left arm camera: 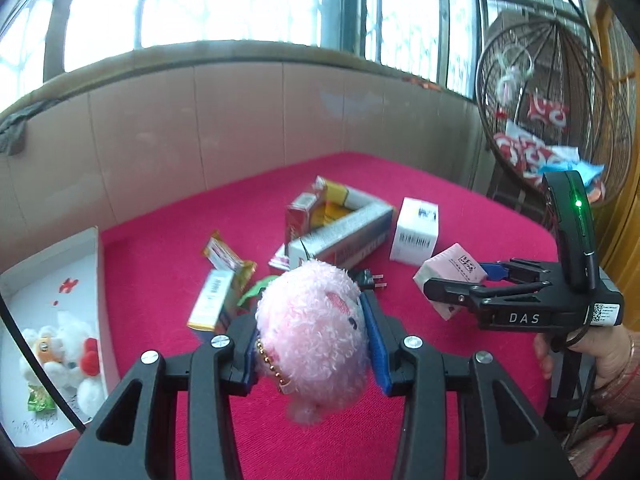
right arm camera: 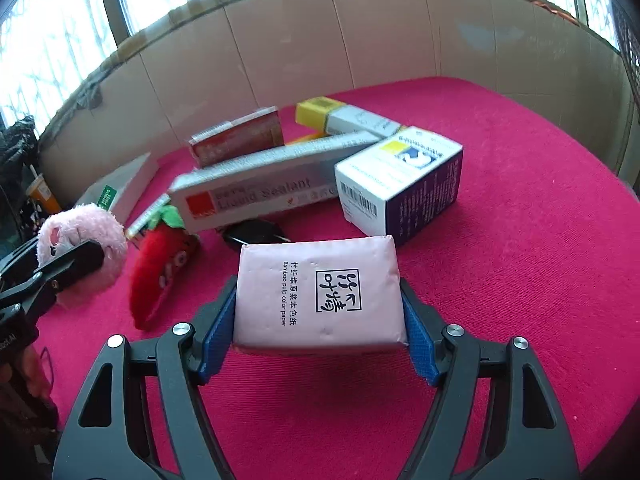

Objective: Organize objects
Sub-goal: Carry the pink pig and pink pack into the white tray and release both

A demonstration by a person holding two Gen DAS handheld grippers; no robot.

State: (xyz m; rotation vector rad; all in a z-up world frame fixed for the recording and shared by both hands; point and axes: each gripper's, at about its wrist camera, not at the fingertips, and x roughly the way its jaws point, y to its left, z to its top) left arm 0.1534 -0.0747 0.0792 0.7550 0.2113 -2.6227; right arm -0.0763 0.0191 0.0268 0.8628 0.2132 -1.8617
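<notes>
My left gripper [left arm camera: 316, 344] is shut on a fluffy pink plush toy [left arm camera: 316, 332], held above the red cloth; it also shows in the right wrist view [right arm camera: 86, 244]. My right gripper [right arm camera: 318, 312] is shut on a pink tissue pack [right arm camera: 320, 296], also seen in the left wrist view [left arm camera: 450, 276]. On the cloth lie a long liquid sealant box [right arm camera: 264, 192], a white and purple box [right arm camera: 400, 184], a red box [right arm camera: 240, 140], a yellow-ended box [right arm camera: 344, 118], a red strawberry plush [right arm camera: 164, 260] and a black plug [right arm camera: 256, 232].
A white box lid [left arm camera: 52, 288] at the left holds white plush toys [left arm camera: 68, 356] and a green wrapper. Snack packets [left arm camera: 228, 260] lie mid-cloth. A tiled wall runs behind. A wicker hanging chair [left arm camera: 552, 120] stands at the right.
</notes>
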